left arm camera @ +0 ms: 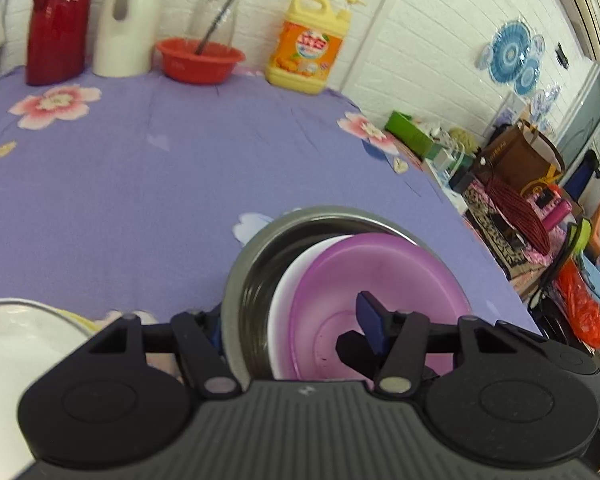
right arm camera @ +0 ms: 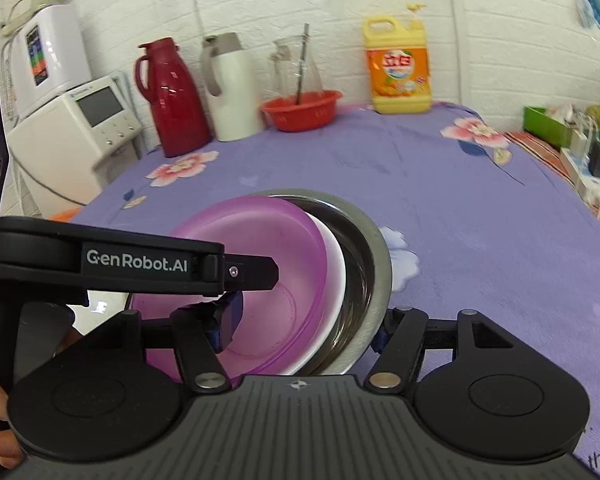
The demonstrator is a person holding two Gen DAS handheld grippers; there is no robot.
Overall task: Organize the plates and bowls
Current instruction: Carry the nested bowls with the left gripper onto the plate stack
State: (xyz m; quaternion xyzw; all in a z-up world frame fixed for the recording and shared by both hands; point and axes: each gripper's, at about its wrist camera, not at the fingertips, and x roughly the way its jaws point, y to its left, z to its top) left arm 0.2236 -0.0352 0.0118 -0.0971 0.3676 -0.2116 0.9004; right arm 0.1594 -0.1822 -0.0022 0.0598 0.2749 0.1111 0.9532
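Both your grippers tilt downward over the nested bowls. Your left gripper [left arm camera: 296,322] pinches the steel bowl [left arm camera: 256,256] rim with the purple bowl [left arm camera: 380,280] inside; your right gripper [right arm camera: 306,322] clamps the opposite rim.

The right gripper [right arm camera: 304,320] pinches the side of three nested bowls – a purple bowl [right arm camera: 268,248] inside a white bowl [right arm camera: 334,280] inside a metal bowl [right arm camera: 374,256]. The left gripper [right arm camera: 260,276] reaches into the purple one above the purple flowered cloth [right arm camera: 480,240].
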